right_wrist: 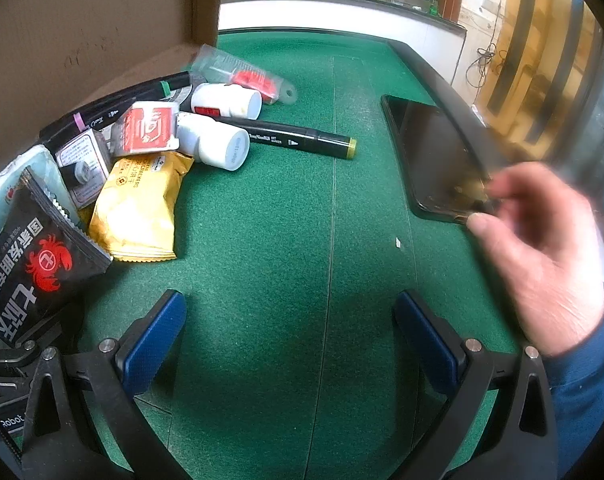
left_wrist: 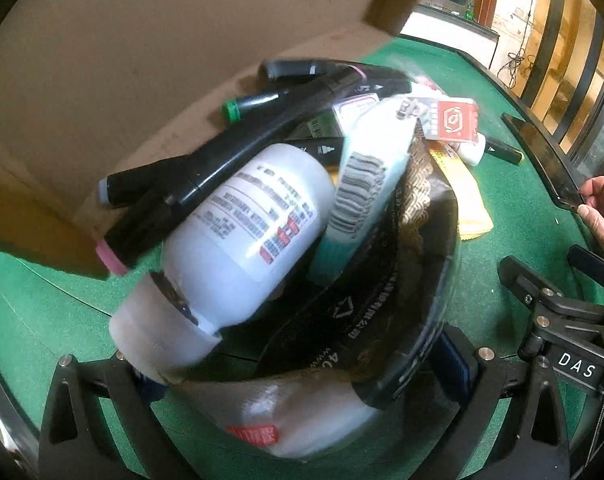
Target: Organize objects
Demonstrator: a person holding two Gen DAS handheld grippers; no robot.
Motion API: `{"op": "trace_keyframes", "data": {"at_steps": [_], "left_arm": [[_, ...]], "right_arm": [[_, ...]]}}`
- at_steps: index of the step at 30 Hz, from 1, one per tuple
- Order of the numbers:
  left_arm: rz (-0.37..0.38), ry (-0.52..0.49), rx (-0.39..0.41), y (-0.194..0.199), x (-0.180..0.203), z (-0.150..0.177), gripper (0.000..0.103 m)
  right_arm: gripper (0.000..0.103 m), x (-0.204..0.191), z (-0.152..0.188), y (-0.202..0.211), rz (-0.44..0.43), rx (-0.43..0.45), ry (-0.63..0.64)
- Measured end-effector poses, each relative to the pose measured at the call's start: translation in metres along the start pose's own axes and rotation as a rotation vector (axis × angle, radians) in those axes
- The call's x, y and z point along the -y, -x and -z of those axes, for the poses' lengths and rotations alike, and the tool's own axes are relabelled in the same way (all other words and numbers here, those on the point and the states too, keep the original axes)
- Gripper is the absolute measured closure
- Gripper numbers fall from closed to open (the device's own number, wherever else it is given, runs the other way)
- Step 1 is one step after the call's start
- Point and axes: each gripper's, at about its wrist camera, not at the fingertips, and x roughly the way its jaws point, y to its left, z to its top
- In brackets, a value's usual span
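Both sets of jaws gape empty (blue pads apart); a hand (right_wrist: 541, 256) touches the phone (right_wrist: 433, 156).

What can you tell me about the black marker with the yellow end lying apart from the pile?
The black marker lies flat on the green felt table, a plastic-looking barrel with white lettering and a yellow band at its right cap end. Its left end runs behind a white bottle; whether they touch is unclear. Neither tool is near it.
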Motion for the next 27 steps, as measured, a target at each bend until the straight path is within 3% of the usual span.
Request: {"op": "trace_keyframes", "data": {"at_steps": [27], "left_arm": [[0.000, 0.000, 0.000, -0.0001, -0.0006, -0.0005, 0.001]], "right_arm": [[0.000, 0.0002, -0.0004, -0.0009, 0.000, 0.000, 0.001]]}}
